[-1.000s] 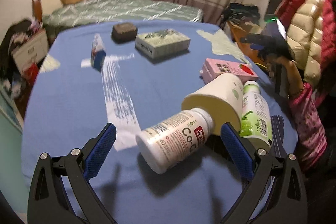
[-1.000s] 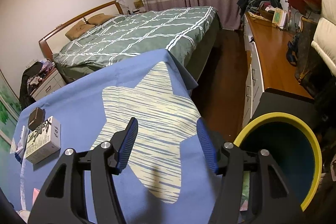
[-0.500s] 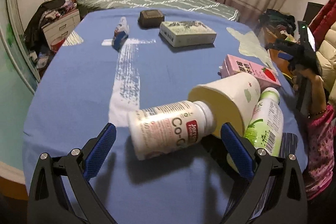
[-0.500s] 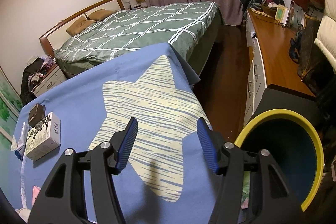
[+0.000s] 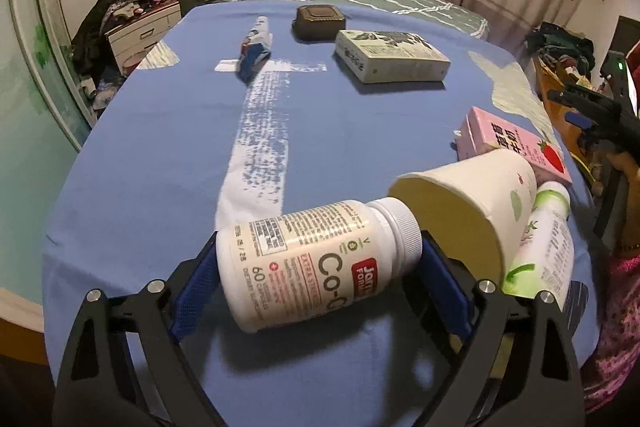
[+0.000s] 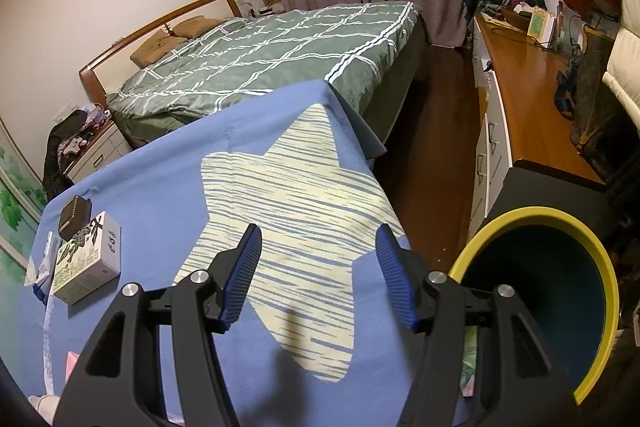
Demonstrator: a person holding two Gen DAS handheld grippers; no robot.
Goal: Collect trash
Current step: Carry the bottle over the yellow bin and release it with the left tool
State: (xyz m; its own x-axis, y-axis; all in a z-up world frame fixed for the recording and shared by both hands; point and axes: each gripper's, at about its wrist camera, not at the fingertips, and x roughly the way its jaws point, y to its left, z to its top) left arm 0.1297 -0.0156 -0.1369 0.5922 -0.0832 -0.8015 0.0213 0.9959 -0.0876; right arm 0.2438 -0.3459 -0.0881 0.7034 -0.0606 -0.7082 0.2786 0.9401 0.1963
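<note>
A white supplement bottle point(image 5: 304, 251) lies on its side on the blue tablecloth point(image 5: 160, 155). My left gripper point(image 5: 318, 261) is closing lengthwise on it: one blue pad meets its base, the other its cap. Just right of it lie a tipped paper cup point(image 5: 464, 203), a green-labelled bottle point(image 5: 544, 251) and a pink strawberry carton point(image 5: 508, 143). My right gripper point(image 6: 318, 233) hovers open and empty above the star print point(image 6: 288, 211), next to a yellow-rimmed bin point(image 6: 532, 213) by the table's right edge.
Farther back on the table lie a pale box point(image 5: 390, 61), a small dark case point(image 5: 320, 23) and a blue-white packet point(image 5: 254, 51). A bed point(image 6: 260, 67) stands beyond the table and a wooden desk point(image 6: 532, 87) runs along the right. A hand point(image 5: 624, 187) holds the other gripper.
The left gripper rolled, came down over the white bottle, and its jaws closed from wide apart onto the bottle's ends. The right gripper has kept still.
</note>
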